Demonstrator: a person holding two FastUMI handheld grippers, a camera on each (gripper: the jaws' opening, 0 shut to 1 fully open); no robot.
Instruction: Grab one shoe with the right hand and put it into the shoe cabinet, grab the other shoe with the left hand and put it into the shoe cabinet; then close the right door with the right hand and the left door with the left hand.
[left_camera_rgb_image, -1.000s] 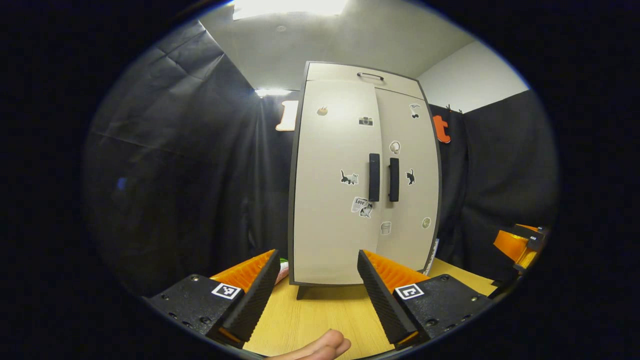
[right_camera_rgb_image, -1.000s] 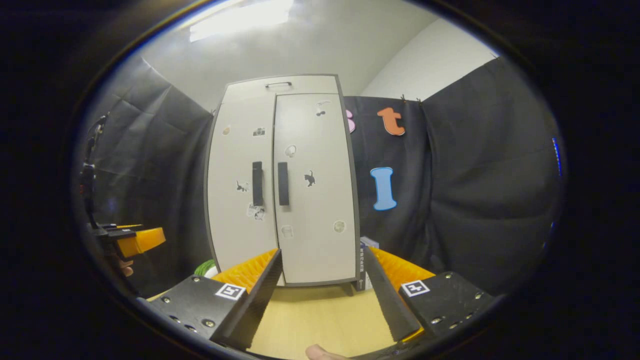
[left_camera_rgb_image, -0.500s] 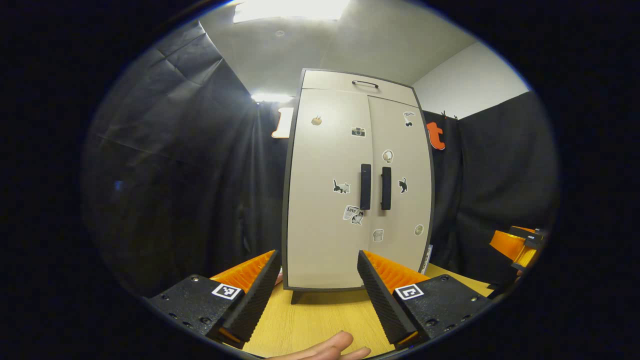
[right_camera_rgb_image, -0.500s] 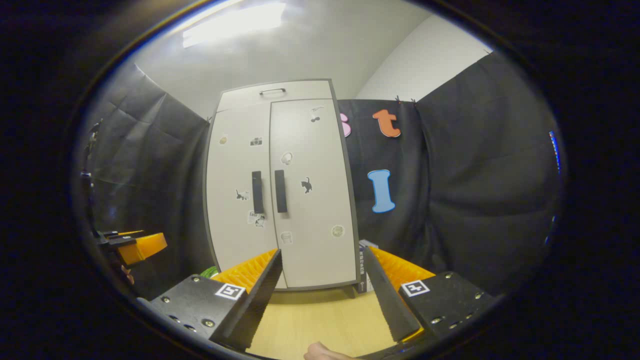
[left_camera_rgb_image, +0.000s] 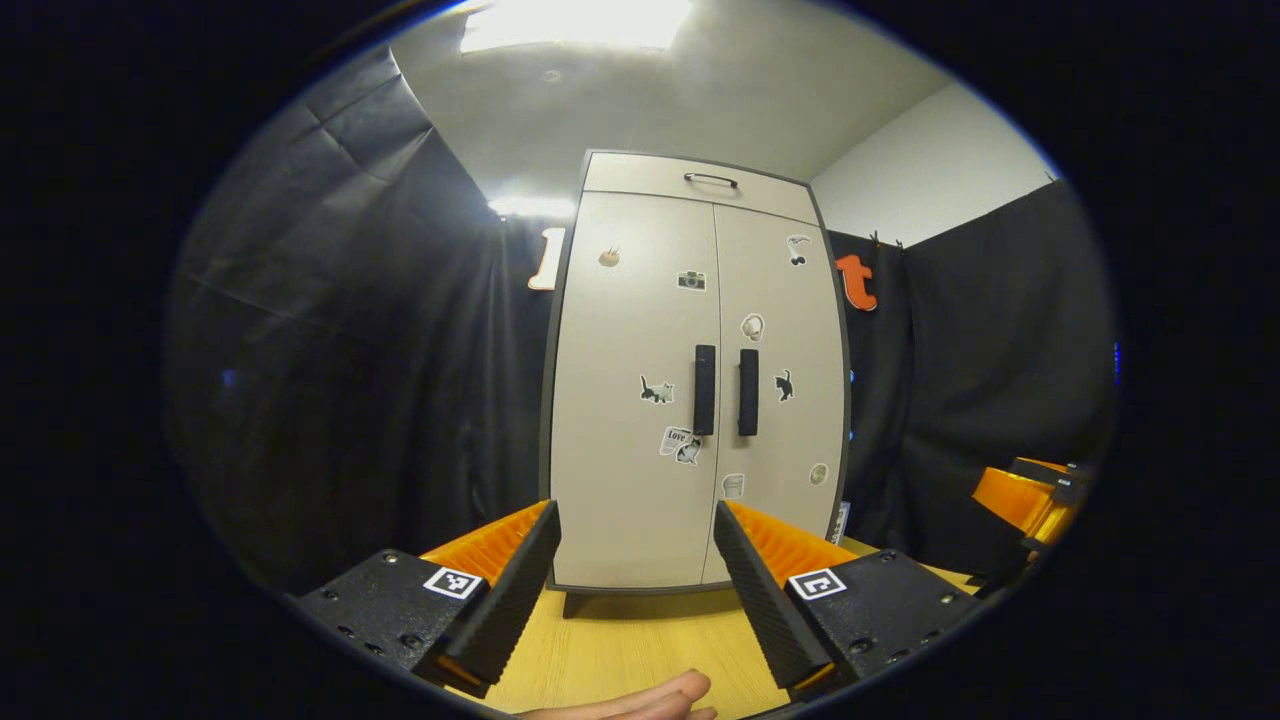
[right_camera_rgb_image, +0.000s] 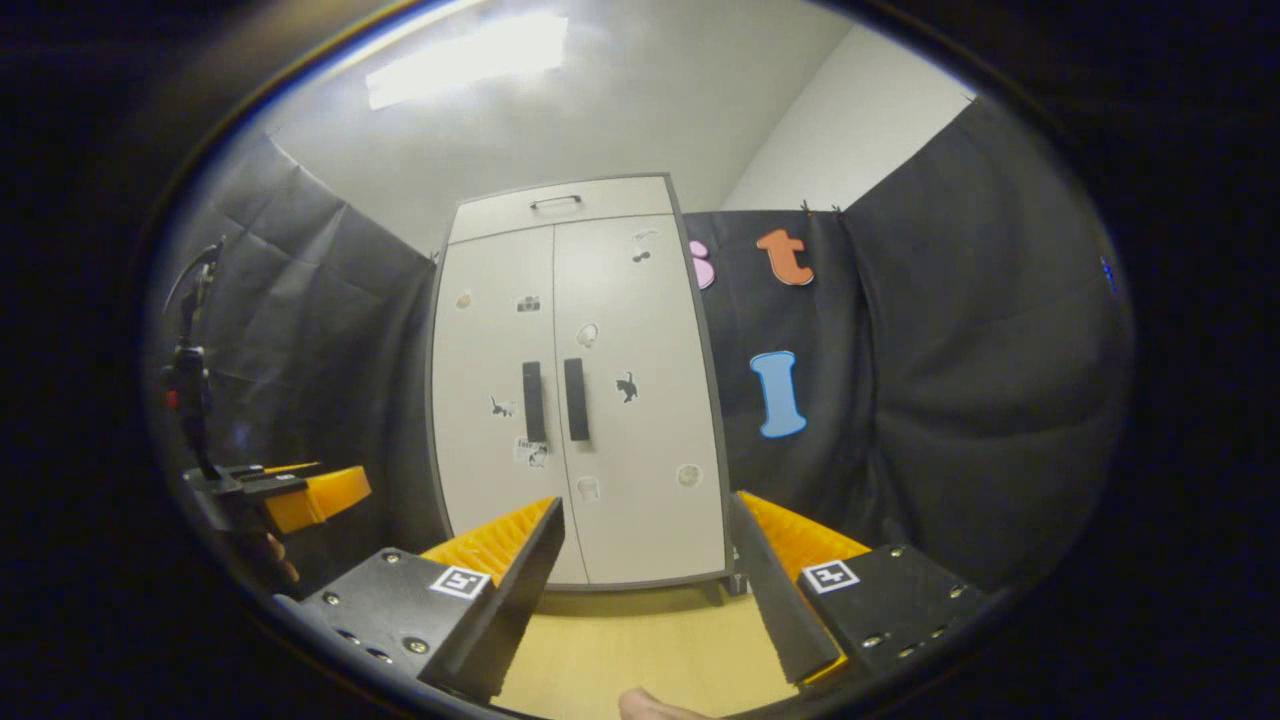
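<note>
Both grippers backed off since last frame, shoe cabinet (left_camera_rgb_image: 690, 400) smaller now, dead ahead. Left gripper (left_camera_rgb_image: 632, 560) and right gripper (right_camera_rgb_image: 650, 560) jaws apart, empty. Doors look light, stiff; black handles (right_camera_rgb_image: 555, 400) best grab spot.

Black cloth wall (left_camera_rgb_image: 350, 330) hung creased on both sides of the booth — draped, reaching down behind the light wood tabletop (left_camera_rgb_image: 630, 645). Above it, a plain white wall (right_camera_rgb_image: 850, 130) met a pale ceiling (left_camera_rgb_image: 720, 90). One ceiling light panel (left_camera_rgb_image: 575, 20) glared bright — washed out in the left gripper view.
</note>
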